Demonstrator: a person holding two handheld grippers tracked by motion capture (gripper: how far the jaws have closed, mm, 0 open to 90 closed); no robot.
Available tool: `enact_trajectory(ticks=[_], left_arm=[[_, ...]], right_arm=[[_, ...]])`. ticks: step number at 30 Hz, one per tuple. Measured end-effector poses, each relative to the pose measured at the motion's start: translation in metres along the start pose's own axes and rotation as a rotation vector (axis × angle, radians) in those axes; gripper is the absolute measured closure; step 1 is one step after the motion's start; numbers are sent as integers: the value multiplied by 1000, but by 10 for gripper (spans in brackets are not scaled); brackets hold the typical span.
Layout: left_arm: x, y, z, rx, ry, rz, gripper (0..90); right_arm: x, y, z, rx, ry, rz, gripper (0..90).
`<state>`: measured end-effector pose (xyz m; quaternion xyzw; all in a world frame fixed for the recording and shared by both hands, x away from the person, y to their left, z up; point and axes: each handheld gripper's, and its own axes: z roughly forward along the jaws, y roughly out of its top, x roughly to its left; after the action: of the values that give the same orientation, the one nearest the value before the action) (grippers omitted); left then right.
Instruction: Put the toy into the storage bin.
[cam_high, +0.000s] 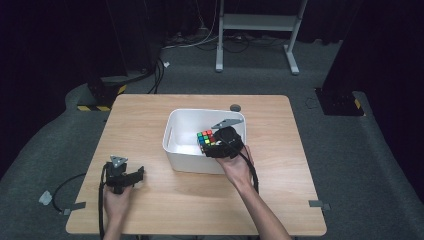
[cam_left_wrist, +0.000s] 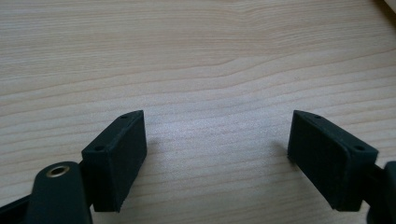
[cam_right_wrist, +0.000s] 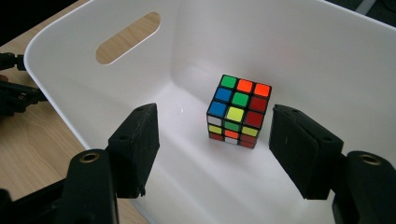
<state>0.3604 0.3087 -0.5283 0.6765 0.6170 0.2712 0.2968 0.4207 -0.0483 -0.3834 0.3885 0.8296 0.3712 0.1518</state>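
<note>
A colourful puzzle cube rests on the floor of a white plastic bin in the middle of the wooden table. My right gripper hangs over the bin's near wall and points in at the cube. Its jaws stand apart, and the cube lies beyond them, untouched. My left gripper sits at the table's near left, low over bare wood, open with nothing between its pads.
The bin has an oval handle slot in its left wall. A small grey disc lies on the table behind the bin. Cables trail from both grippers toward the near edge. A white desk frame stands on the floor beyond.
</note>
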Motion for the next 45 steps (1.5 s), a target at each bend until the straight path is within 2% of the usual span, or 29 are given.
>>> enact_trajectory(ticks=[45], left_arm=[[0,0,0,0,0,0,197]], right_arm=[[-14,1,-19,-65,-7,23,348]])
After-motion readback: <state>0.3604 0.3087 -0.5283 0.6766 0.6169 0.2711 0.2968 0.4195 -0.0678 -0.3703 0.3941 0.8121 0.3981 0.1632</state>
